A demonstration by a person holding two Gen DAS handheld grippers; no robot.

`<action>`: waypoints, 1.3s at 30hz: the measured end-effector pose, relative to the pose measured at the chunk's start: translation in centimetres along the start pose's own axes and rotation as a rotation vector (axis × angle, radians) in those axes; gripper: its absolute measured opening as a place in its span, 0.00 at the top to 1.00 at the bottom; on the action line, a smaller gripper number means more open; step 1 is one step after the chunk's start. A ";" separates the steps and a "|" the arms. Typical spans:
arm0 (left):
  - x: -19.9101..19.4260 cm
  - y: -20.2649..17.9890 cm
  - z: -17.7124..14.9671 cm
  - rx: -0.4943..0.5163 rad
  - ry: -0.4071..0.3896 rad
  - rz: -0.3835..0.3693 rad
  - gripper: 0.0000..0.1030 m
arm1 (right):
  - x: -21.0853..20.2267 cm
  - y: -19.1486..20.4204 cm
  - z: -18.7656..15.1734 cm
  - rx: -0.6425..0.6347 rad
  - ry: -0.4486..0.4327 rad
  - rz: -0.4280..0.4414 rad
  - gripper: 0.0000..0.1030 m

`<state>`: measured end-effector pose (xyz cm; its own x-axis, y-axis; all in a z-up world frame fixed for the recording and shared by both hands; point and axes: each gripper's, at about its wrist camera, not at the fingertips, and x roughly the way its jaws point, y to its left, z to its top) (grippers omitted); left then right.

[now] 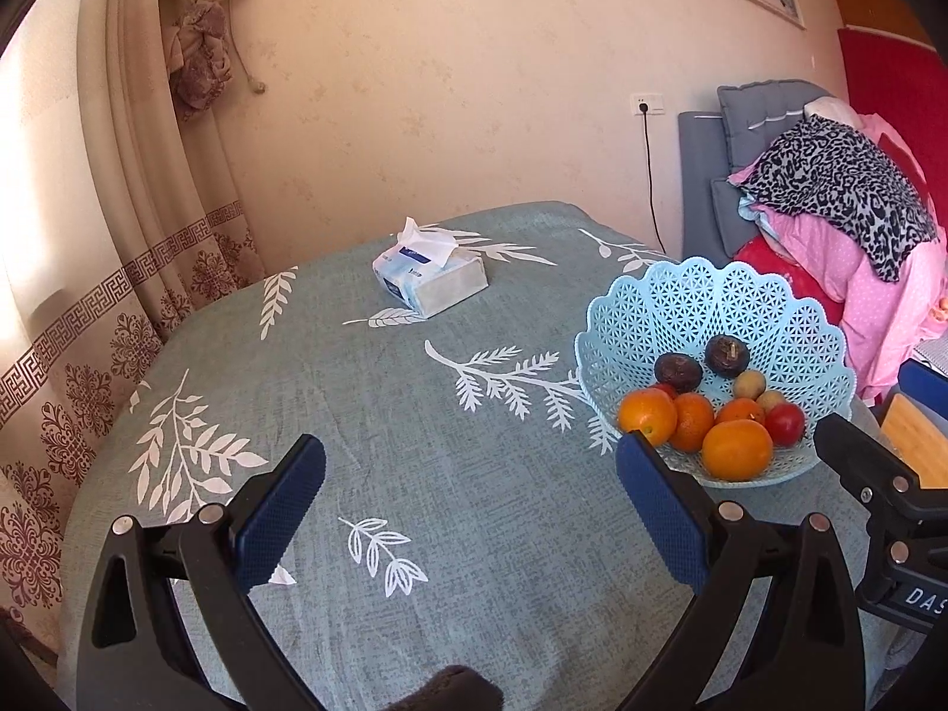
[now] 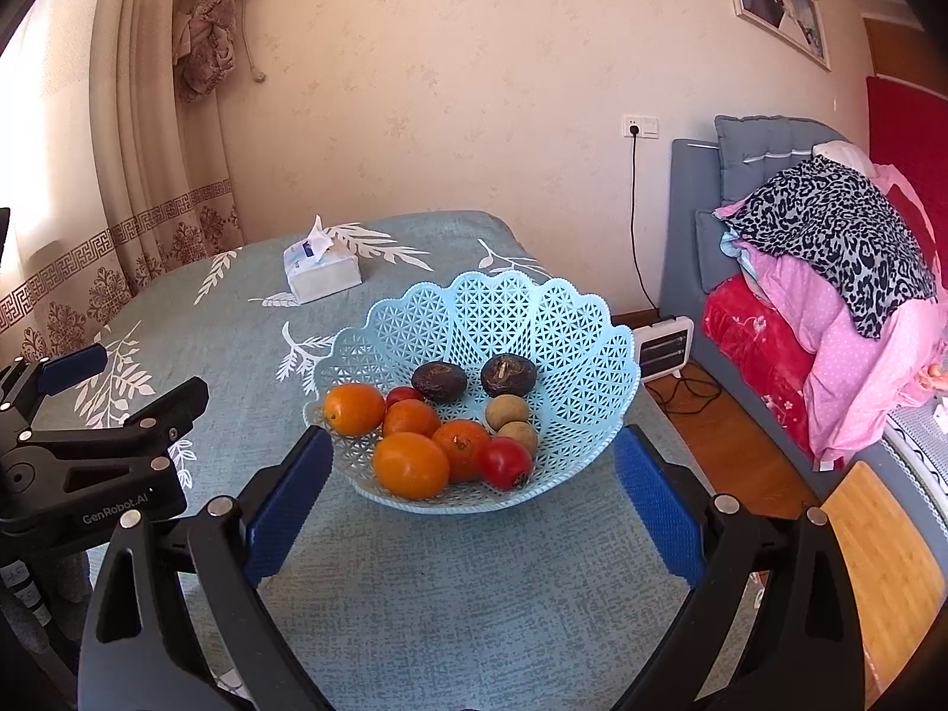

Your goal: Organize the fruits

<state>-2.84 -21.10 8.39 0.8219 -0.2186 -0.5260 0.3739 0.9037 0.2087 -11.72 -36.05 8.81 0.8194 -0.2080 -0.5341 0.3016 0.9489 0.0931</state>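
A light blue lattice basket stands on the table and holds several oranges, two red tomatoes, two dark round fruits and two small tan fruits. My right gripper is open and empty, just in front of the basket. My left gripper is open and empty over the bare cloth, to the left of the basket. The oranges also show in the left wrist view. The left gripper shows at the left edge of the right wrist view.
The table has a blue-grey cloth with white leaf prints. A tissue pack lies at the far middle. Curtains hang on the left. A bed with piled clothes and a small heater stand to the right.
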 end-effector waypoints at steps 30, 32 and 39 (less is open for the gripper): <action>0.4 -1.5 -0.1 0.047 0.007 0.002 0.05 | 0.4 -0.5 -0.2 0.014 0.010 -0.009 0.06; 0.5 -1.5 -0.1 0.044 0.009 0.004 0.05 | 0.4 -0.5 -0.2 0.013 0.011 -0.010 0.06; 0.7 -1.2 0.0 0.030 0.015 0.010 0.05 | 0.5 -0.6 -0.3 0.009 0.018 -0.010 0.06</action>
<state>-2.74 -22.31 7.77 0.8190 -0.2042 -0.5363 0.3788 0.8944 0.2379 -11.62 -36.60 8.21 0.8076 -0.2133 -0.5498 0.3144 0.9445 0.0954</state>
